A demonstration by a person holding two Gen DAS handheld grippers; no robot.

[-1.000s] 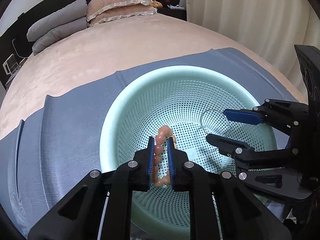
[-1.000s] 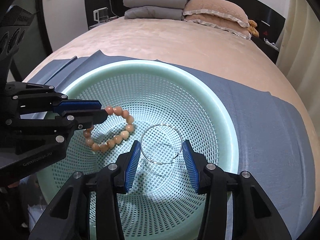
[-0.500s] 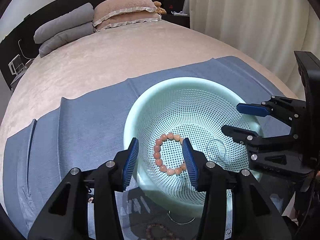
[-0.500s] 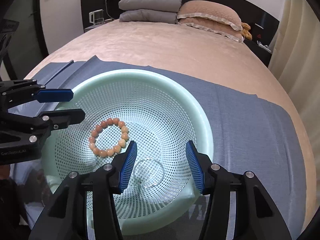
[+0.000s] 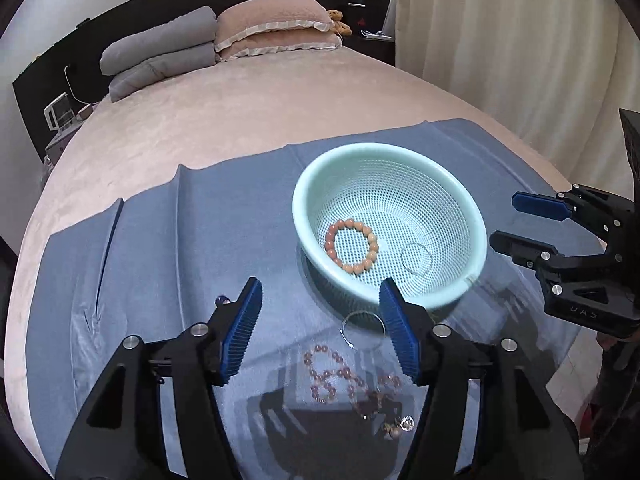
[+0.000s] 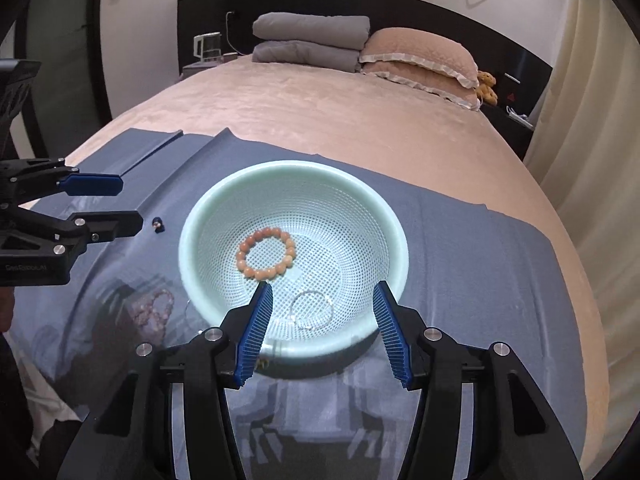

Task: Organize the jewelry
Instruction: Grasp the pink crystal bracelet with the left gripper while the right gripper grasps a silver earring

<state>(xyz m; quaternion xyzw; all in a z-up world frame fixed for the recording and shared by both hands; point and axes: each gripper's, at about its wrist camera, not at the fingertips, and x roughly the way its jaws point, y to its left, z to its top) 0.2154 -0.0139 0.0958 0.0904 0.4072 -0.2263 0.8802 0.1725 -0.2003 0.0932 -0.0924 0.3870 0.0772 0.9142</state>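
Note:
A mint-green perforated basket stands on a blue cloth spread over the bed. Inside it lie an orange bead bracelet and a thin wire bangle. My left gripper hangs above the cloth, near the basket's front left; its jaws are opening and hold nothing. To the right of the basket in the left wrist view, my right gripper is open and empty. In front of the basket, on the cloth, lie a second thin bangle, a pink bead strand and small earrings.
A small dark item lies on the cloth left of the basket. Folded grey blankets and pink pillows sit at the head of the bed. A cream curtain hangs on the right.
The left gripper let go of the orange bracelet and the right let go of the wire bangle; both now lie in the basket. Both grippers drew back and up, and the left jaws widened.

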